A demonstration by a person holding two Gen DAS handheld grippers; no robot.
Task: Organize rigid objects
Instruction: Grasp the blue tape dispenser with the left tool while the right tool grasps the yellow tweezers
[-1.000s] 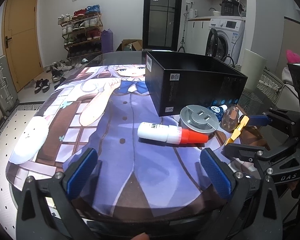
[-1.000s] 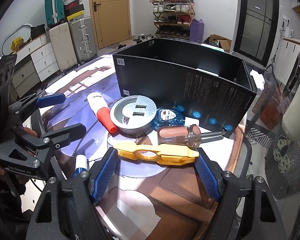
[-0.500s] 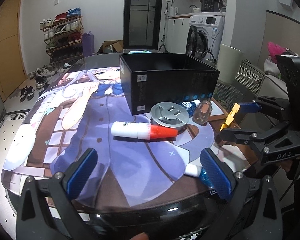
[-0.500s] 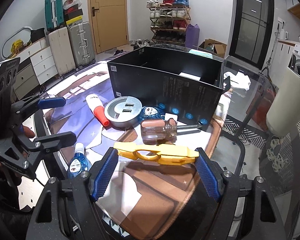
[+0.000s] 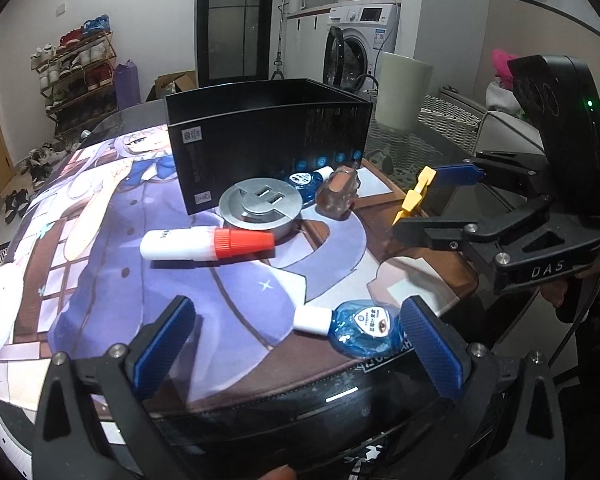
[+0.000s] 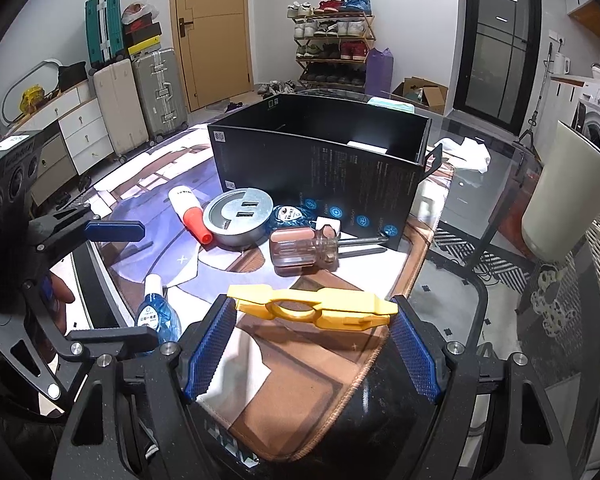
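A printed mat (image 5: 100, 264) with an anime girl covers the glass table (image 6: 496, 184). Behind it a shoe rack (image 6: 332, 40) stands against the wall beside a wooden door (image 6: 212, 28), with suitcases (image 6: 140, 100) and a white drawer unit (image 6: 76, 128) to the left. A washing machine (image 5: 360, 48) sits by a pale bin (image 6: 564, 196), and what may be a crumpled cloth (image 6: 466, 152) lies on the glass
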